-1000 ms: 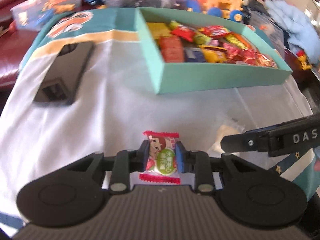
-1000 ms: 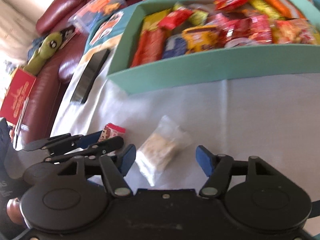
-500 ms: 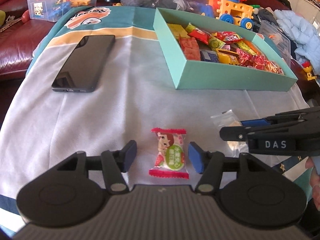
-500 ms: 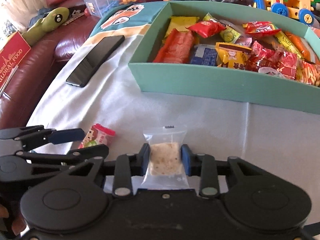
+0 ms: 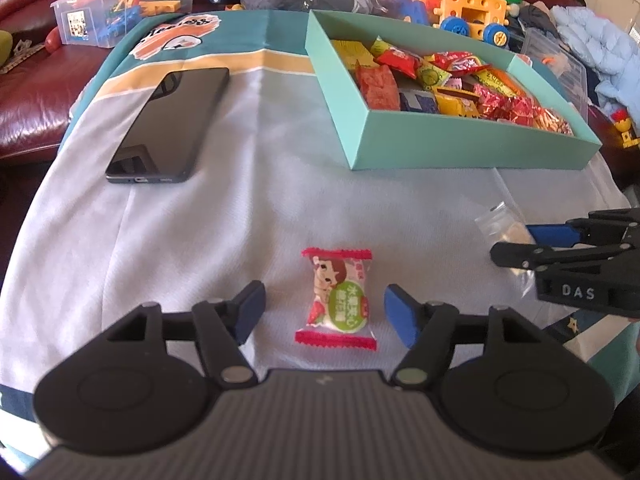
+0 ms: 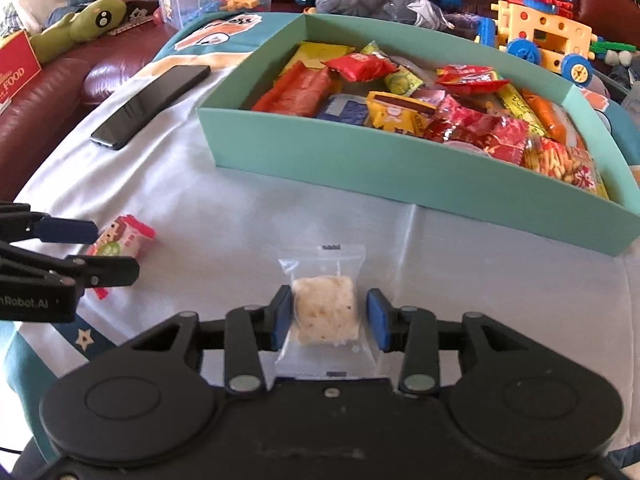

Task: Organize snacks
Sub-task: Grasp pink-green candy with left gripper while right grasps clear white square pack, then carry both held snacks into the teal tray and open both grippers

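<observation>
A red-edged candy packet with a cartoon face lies on the white cloth between the wide-open fingers of my left gripper, touching neither. It also shows in the right wrist view. A clear packet with a pale rice cake lies between the fingers of my right gripper. The jaws stand slightly apart from it, the right pad with a gap. The teal snack box full of several packets stands beyond; it also shows in the right wrist view.
A black phone lies on the cloth at the left. A clear bin of toys, toy building blocks and a red sofa surround the table. A green plush lies on the sofa.
My left gripper let go of the candy packet, opened wide and backed off. My right gripper closed on the rice cake packet, then loosened to a small gap.
</observation>
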`<state>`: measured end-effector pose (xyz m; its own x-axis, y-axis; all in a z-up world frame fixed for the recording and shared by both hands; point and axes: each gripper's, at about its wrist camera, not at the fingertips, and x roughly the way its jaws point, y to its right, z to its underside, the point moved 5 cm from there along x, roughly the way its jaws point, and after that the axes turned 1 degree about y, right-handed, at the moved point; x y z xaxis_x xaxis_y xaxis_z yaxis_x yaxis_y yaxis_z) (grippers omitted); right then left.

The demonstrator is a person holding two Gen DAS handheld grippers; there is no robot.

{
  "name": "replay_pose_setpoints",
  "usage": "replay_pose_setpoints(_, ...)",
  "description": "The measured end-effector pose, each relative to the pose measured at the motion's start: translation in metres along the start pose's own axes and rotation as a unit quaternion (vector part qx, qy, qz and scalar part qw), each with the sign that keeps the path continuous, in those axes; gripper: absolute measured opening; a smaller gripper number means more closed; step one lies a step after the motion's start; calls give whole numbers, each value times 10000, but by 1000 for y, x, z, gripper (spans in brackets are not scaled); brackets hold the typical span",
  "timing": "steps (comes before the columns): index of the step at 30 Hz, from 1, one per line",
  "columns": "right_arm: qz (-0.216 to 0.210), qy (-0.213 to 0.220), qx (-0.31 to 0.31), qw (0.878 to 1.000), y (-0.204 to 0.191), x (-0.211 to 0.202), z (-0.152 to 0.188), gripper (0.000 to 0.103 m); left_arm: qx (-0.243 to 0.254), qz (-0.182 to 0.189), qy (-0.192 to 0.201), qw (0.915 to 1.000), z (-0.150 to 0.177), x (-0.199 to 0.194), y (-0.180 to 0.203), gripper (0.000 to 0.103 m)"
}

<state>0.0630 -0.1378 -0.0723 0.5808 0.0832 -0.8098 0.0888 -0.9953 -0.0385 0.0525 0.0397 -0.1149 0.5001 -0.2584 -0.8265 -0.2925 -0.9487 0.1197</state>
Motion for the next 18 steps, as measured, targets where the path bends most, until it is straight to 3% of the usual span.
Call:
replay_pose_setpoints(5,-145,19,-54,9999,4,-8,7,32,102,-209,-50,9997,0,2,8,69)
replay_pose_setpoints(6,-151,40,-31,9999,7,-9,9,32,156,-292,-34,9994,0,3,10,58)
replay_pose_setpoints(7,-149,61,-16,9999,9,-10,11,32,243,-377,-10,9990,0,2,13,39)
replay_pose_setpoints(8,-118,76,10,9999,12,-10,13,32,290,-358,-2,9989,-1,1,16,29)
replay_pose_setpoints(12,-70,104,236,9996,26,-13,17,33,150,-320,-93,9993,-3,2,22,28)
replay_pose_setpoints(16,-129,134,412,9990,36,-16,20,32,215,-447,-104,9987,-1,1,25,36)
replay_pose_setpoints(17,-182,136,479,9986,38,-17,20,32,194,-475,-90,9986,-1,1,24,35)
replay_pose_setpoints(18,-236,128,566,9980,40,-18,20,31,138,-515,-70,9986,-1,1,24,27)
